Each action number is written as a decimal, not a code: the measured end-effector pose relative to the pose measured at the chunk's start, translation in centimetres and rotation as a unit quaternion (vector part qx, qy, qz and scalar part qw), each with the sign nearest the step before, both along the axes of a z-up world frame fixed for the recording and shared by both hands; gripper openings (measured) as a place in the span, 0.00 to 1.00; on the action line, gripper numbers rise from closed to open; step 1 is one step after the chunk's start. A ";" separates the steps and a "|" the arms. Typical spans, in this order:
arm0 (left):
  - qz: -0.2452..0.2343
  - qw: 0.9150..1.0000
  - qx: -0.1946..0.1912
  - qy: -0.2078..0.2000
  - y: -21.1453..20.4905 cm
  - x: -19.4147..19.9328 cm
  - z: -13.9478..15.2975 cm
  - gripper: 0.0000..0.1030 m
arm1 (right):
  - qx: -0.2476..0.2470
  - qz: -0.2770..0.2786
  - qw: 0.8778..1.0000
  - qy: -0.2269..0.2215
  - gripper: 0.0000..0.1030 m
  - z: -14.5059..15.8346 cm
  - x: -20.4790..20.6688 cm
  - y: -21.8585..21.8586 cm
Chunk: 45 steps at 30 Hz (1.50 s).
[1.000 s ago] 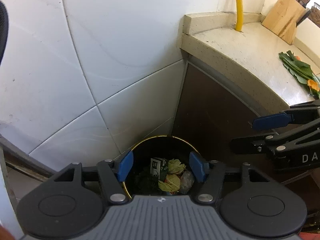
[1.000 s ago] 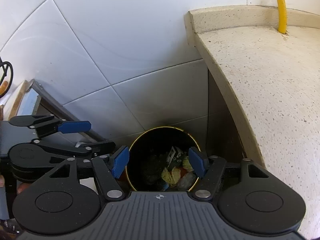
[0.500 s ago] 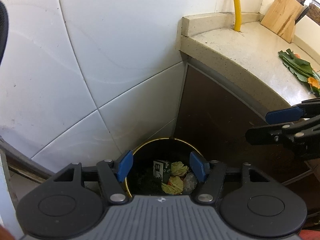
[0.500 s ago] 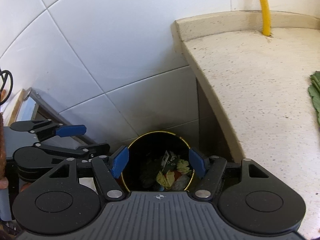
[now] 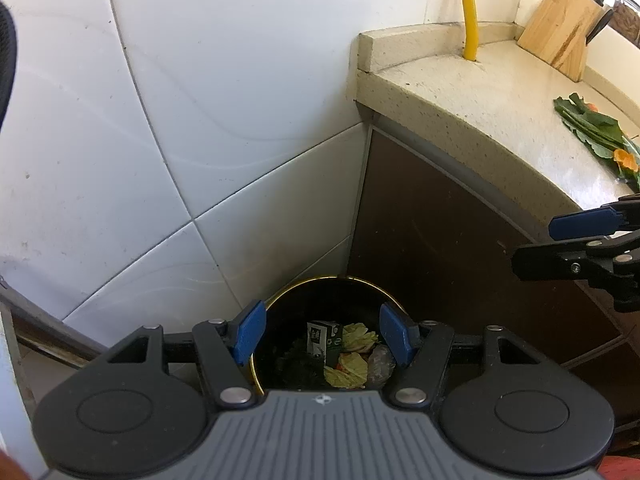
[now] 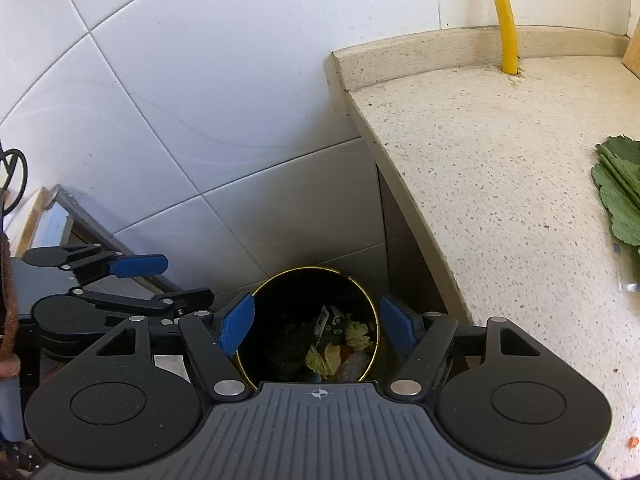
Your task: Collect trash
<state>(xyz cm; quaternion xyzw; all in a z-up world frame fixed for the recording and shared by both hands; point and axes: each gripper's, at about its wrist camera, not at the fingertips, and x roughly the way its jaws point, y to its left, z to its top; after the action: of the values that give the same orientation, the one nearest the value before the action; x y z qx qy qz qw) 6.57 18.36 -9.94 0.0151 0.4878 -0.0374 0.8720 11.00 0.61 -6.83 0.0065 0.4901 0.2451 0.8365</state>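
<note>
left wrist view: the left claw (image 5: 322, 334) is spread wide with nothing between its blue pads, and it hangs over the round black bin with a gold rim (image 5: 280, 300) that sits on the floor in the corner where the white tiled wall (image 5: 180, 120) meets the dark brown cabinet front (image 5: 440, 240). inside the bin lie a small printed carton (image 5: 322, 334), yellowish leaf scraps (image 5: 352, 364) and a crumpled clear wrapper (image 5: 380, 362). on the speckled beige stone bench (image 5: 480, 92) more trash waits: green leaves with orange peel bits (image 5: 592, 132), near a wooden knife block (image 5: 560, 40).

right wrist view: the right claw (image 6: 316, 324) is likewise wide open and empty, above the same bin, with the bench edge to its right and green leaves (image 6: 620, 192) at the far right of the bench. the next pick looks to be those leaves; it would go best approached low and flat along the bench, closing across the stacked stems so the whole bundle lifts together, with the orange bits taken afterwards.
</note>
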 end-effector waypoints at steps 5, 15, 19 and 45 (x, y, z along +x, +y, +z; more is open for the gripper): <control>-0.002 1.000 0.005 -0.004 -0.1 0.0 0.0 0.58 | 0.000 -0.006 1.000 -0.002 0.76 0.0 -0.3 -0.3; -0.002 1.000 0.010 -0.013 -0.3 -0.3 0.3 0.58 | -0.003 -0.016 1.000 -0.008 0.78 0.2 -0.8 -0.6; -0.002 1.000 0.017 -0.015 -0.4 -0.3 0.3 0.58 | -0.004 -0.018 1.000 -0.006 0.80 0.0 -0.9 -0.6; -0.009 0.999 0.048 -0.011 -1.0 -0.1 -0.1 0.64 | 0.014 -0.070 0.997 0.040 0.87 -1.4 -1.6 -2.3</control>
<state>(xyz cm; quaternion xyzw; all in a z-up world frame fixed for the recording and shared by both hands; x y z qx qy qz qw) 6.49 17.41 -10.04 0.0620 0.4793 -0.0212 0.8752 9.40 -1.65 -8.22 0.0628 0.5175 0.1922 0.8314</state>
